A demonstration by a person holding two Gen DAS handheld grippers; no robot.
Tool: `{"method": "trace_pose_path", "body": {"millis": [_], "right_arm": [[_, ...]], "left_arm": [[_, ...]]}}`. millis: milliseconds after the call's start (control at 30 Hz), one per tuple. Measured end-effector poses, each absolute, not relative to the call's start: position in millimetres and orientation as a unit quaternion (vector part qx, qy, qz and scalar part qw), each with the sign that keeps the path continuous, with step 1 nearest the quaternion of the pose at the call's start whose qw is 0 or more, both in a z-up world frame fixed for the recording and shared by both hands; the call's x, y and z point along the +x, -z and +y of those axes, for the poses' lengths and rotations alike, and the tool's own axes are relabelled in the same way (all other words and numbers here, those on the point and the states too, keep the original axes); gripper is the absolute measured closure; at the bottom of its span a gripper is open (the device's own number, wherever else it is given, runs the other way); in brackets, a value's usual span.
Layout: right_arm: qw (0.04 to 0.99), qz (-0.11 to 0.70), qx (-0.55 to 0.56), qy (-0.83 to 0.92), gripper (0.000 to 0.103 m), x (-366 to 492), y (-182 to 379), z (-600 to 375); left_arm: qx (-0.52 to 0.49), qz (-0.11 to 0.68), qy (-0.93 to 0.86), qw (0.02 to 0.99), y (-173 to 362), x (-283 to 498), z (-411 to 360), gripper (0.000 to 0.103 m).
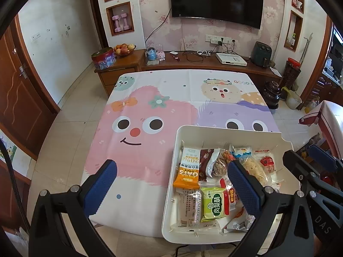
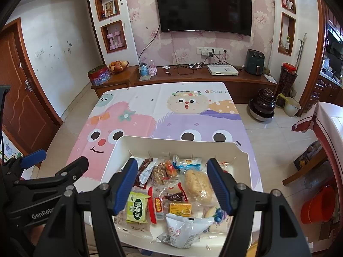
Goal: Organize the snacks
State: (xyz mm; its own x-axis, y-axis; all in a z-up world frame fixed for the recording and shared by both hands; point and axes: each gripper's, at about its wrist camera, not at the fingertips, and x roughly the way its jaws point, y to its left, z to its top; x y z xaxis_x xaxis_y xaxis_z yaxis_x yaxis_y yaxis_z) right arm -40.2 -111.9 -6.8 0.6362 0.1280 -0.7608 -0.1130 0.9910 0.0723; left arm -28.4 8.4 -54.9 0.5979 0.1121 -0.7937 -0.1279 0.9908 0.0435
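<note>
Snacks (image 2: 171,192) all sit in the white bin (image 2: 171,142), both grippers (image 1: 171,177) (image 2: 172,182) hover spread apart and empty, so I'd drop straight onto one packet

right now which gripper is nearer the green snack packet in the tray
Right. The right gripper hangs open over the tray, the green snack packet just under its left finger. The left gripper straddles the tray's left wall, further off.
</note>
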Motion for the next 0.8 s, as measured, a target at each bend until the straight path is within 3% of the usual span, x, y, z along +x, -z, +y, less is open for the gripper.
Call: {"method": "trace_pose_path", "body": {"millis": [800], "right_arm": [[0.904, 0.422, 0.009, -0.068, 0.035, -39.9, 8.0, -109.9]], "left_arm": [[-0.009, 0.444, -0.067, 0.894, 54.6, -27.9, 9.4, 0.0]]}}
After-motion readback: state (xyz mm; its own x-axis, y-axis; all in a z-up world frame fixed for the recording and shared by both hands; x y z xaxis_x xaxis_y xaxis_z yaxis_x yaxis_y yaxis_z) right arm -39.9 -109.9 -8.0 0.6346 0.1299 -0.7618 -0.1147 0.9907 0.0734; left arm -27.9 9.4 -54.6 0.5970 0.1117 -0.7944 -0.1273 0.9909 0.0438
